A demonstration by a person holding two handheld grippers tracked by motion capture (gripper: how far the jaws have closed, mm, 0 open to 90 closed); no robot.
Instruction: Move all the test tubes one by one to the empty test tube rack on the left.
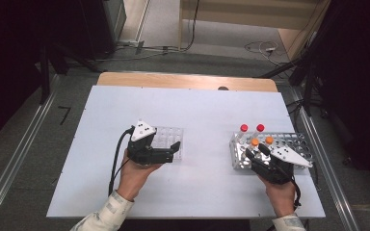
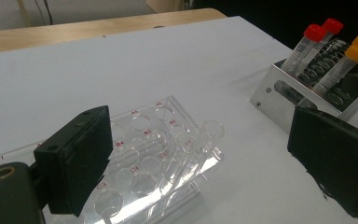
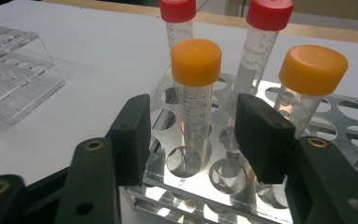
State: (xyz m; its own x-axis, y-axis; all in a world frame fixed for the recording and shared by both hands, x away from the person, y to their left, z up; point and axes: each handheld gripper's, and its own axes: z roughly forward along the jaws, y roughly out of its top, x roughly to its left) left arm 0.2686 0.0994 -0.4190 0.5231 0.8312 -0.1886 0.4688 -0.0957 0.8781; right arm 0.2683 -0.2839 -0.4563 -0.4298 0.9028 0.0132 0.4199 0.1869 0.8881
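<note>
A white table (image 1: 192, 110) takes up the middle of the high view, with grey floor and dark equipment round it; a wooden edge shows along its far side. At centre right of that view stands a metal tube rack (image 1: 294, 142), perforated with round holes; left of centre lies a clear plastic rack (image 1: 169, 137), its wells lettered in red, seen at lower centre of the left gripper view (image 2: 158, 163). The left gripper (image 1: 172, 153) rests by the near corner of the clear rack, its jaws spread wide with nothing between them. The right gripper (image 1: 254, 153) sits at the near left corner of the metal rack; in the right gripper view its jaws stand on either side of an orange-capped tube (image 3: 195, 88), a gap visible on each side, so the pads are not pressing on it. That tube stands upright in the rack; a second orange-capped tube (image 3: 310, 79) is at its right, and two red-capped tubes (image 3: 179, 21) stand behind.
</note>
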